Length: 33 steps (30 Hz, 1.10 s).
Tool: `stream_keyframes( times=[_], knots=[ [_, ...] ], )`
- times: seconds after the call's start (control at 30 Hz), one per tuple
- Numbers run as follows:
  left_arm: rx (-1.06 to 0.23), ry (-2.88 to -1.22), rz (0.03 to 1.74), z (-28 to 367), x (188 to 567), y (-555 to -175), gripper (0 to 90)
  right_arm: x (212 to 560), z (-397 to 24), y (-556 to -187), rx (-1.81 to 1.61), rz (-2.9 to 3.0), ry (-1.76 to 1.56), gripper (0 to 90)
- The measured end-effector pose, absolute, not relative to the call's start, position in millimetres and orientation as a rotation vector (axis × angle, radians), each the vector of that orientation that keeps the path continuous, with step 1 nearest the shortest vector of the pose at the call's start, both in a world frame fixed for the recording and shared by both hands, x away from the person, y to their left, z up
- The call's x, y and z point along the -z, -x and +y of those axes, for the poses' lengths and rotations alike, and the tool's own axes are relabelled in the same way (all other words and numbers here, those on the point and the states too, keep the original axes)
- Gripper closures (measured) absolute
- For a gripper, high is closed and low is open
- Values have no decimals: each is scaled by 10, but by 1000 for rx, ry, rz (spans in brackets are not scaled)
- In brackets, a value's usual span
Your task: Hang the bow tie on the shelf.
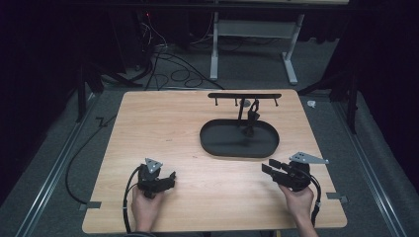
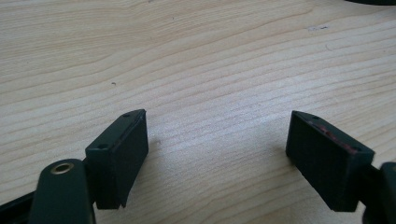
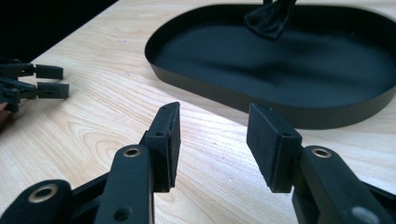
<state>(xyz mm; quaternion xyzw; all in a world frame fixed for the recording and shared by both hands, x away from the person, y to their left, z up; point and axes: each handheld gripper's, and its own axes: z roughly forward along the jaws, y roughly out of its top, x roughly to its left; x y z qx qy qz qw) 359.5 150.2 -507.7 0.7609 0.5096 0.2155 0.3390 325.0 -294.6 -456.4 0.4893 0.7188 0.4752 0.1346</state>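
step: I'm resting both tongs near the tray (image 1: 212,148) | left gripper (image 2: 217,154) wide open, empty | right gripper (image 3: 212,140) part open, empty | next: reaching for the dark item (image 1: 252,118) on the stand (image 1: 244,96)

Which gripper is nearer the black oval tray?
Right. The right gripper sits just off the black oval tray's near right rim; the left gripper rests farther off, toward the table's near left.

The tray (image 1: 212,140) lies on the table (image 1: 148,118), toward its far right part. A stand (image 1: 244,96) rises from the tray's far side, its bar crossing above the tray's back rim, and a small thing (image 1: 253,116) hangs from the bar over the tray. The left gripper (image 1: 170,178) sits near and well left of the tray; the right gripper (image 1: 269,165) sits just before the tray's near right rim.
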Motion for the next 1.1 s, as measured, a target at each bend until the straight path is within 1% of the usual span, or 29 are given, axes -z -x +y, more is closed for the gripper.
stream_keyframes(
  times=[0.23,0.8,1.1],
  knots=[
    [-561,-1982,1327,1503,5076,-3595,213,4714,-2860,-3323,-1345,2115,-1436,564],
    [-561,-1982,1327,1503,5076,-3595,213,4883,-2741,-3426,-1225,2168,-1434,567],
    [-561,-1981,1327,1503,5077,-3595,213,4989,-2725,-3458,-1164,2172,-1436,532]
  ],
)
